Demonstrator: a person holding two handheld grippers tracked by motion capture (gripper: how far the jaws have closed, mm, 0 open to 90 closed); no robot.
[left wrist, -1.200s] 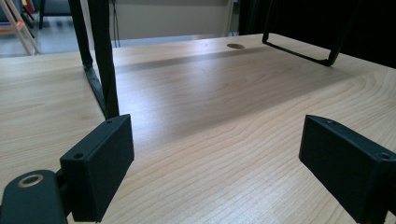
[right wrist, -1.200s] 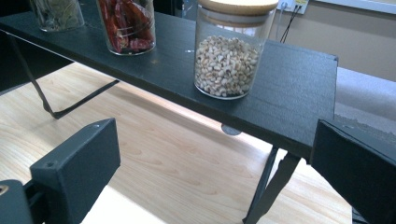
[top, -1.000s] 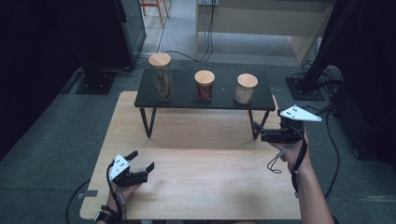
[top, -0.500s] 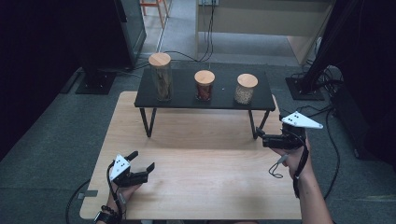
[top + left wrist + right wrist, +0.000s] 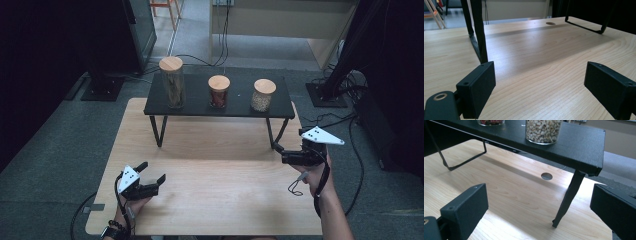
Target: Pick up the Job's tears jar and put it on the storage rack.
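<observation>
Both grippers empty, jaws apart. Left gripper [image 5: 152,184] rests low on table [image 5: 220,200], parked. Right gripper [image 5: 278,151] sits by the shelf [image 5: 195,107] leg, aimed up at bean jar [image 5: 262,95] on the shelf's right end, likely lining up a grab.

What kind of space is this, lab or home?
Likely a lab or recording studio: dark curtains around a lone wooden table, loose cables on grey carpet, three jars staged on a black stand.
</observation>
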